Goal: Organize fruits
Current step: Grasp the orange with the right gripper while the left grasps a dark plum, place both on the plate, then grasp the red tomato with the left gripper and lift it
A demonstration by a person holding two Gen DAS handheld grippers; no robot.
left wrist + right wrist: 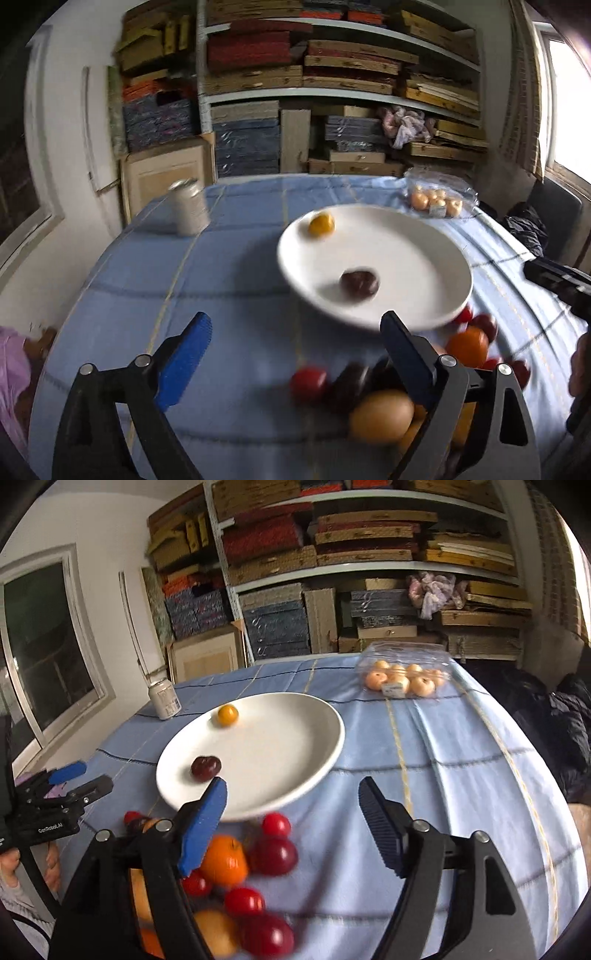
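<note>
A white plate [417,254] [295,738] on the blue cloth holds a small yellow fruit [321,224] [227,715] and a dark plum [359,283] [205,768]. A pile of loose fruit lies at the plate's near edge: red fruits [275,854], an orange [224,860] [467,346], a tan fruit [380,415]. My left gripper [295,332] is open and empty, above the cloth left of the pile. My right gripper [291,797] is open and empty, just above the pile and the plate's near rim. The left gripper also shows in the right wrist view [79,779].
A white jar [189,206] [163,698] stands at the far left of the table. A clear bag of pale round fruits [437,201] [404,679] lies at the far right. Shelves of stacked boxes stand behind the table. Dark clothing [565,716] lies to the right.
</note>
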